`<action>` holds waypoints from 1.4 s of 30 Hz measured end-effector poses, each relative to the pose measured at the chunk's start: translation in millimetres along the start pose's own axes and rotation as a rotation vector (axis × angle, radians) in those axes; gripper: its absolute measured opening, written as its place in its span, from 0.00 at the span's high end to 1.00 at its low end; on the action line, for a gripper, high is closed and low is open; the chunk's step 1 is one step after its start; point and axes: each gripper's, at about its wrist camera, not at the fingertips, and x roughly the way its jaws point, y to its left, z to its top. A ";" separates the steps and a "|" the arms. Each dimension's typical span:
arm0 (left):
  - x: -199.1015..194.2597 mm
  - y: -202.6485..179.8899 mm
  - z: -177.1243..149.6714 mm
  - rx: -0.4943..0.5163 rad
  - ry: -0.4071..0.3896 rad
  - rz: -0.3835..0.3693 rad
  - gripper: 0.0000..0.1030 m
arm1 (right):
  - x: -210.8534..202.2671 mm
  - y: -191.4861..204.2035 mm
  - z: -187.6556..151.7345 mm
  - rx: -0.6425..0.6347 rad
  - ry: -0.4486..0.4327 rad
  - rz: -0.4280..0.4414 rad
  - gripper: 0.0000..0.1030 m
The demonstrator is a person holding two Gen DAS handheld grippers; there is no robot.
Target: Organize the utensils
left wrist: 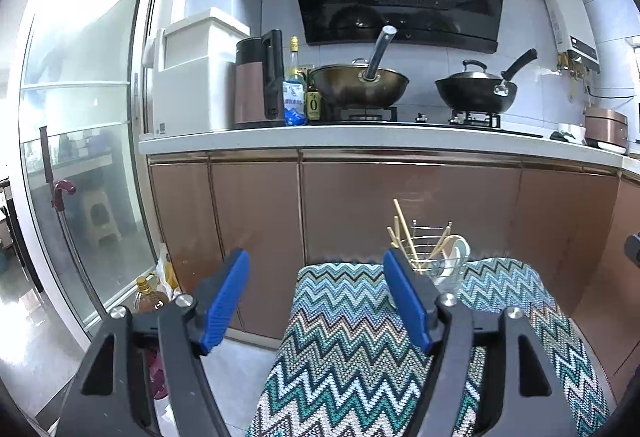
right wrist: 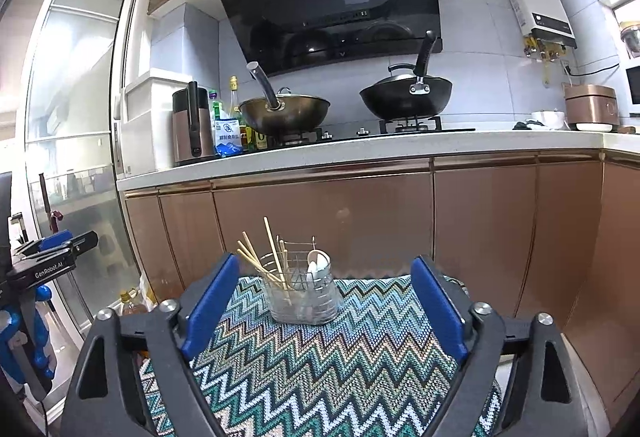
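Note:
A clear utensil holder (right wrist: 301,295) with a wire rack behind it stands at the far end of a zigzag-patterned cloth (right wrist: 320,365). Several wooden chopsticks (right wrist: 260,261) lean in its left part and a white spoon (right wrist: 318,265) stands in its right part. The holder also shows in the left wrist view (left wrist: 440,265), partly hidden by a finger. My right gripper (right wrist: 324,273) is open and empty, a little short of the holder. My left gripper (left wrist: 316,269) is open and empty, left of the holder over the cloth's left edge. It also shows at the left of the right wrist view (right wrist: 56,249).
Copper cabinet doors (right wrist: 320,221) stand close behind the cloth, under a white counter (right wrist: 360,153) with two woks (right wrist: 284,113), a kettle and bottles. A glass sliding door (left wrist: 80,117) is at the left. An oil bottle (left wrist: 148,293) stands on the floor.

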 end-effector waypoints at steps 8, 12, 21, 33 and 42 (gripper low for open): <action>1.0 -0.4 -4.4 -0.004 0.010 -0.019 0.32 | 1.7 1.1 -4.0 -0.001 0.024 -0.051 0.11; 1.4 3.8 -4.0 -0.005 0.009 0.005 0.32 | 1.2 4.1 -3.6 -0.010 0.024 -0.067 0.05; 2.9 0.7 -3.2 -0.001 -0.015 0.051 0.29 | 4.5 10.3 -10.4 -0.055 0.051 -0.100 0.02; 9.9 2.4 -7.4 0.018 -0.013 0.087 0.27 | 13.5 5.7 -14.9 -0.025 0.058 -0.120 0.02; 1.1 6.0 -5.8 0.022 -0.026 0.135 0.26 | 6.1 17.0 -16.0 -0.056 0.056 -0.093 0.01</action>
